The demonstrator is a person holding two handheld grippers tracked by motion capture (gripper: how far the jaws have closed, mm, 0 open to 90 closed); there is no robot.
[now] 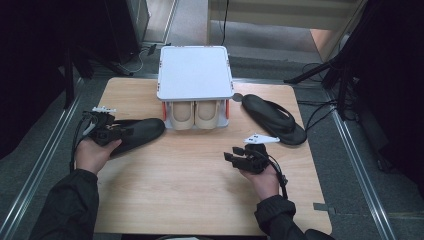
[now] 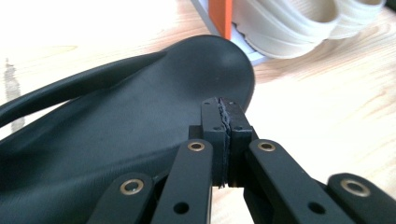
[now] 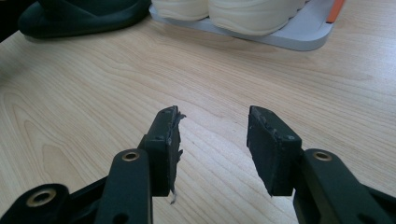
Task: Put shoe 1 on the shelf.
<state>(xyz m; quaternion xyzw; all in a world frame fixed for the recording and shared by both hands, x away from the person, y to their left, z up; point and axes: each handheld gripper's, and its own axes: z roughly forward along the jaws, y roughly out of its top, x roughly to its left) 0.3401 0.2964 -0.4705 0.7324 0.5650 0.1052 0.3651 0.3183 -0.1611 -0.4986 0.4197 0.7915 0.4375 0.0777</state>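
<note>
Left gripper (image 1: pixel 121 132) sits w/ jaws pressed flat together, nothing clamped; the pads (image 2: pixel 226 122) meet right over the black slipper (image 1: pixel 135 134), which lies just under and ahead of the tips, toe end toward the small rack (image 1: pixel 195 75). Cream shoes (image 1: pixel 195 114) sit on the rack's lower shelf, a bit beyond that slipper. Right gripper (image 3: pixel 214 135) rests low over bare tabletop (image 1: pixel 190 180), jaws spread apart, nothing btwn them. Second black slipper (image 1: pixel 274 118) lies past it, off to its right, well apart.
</note>
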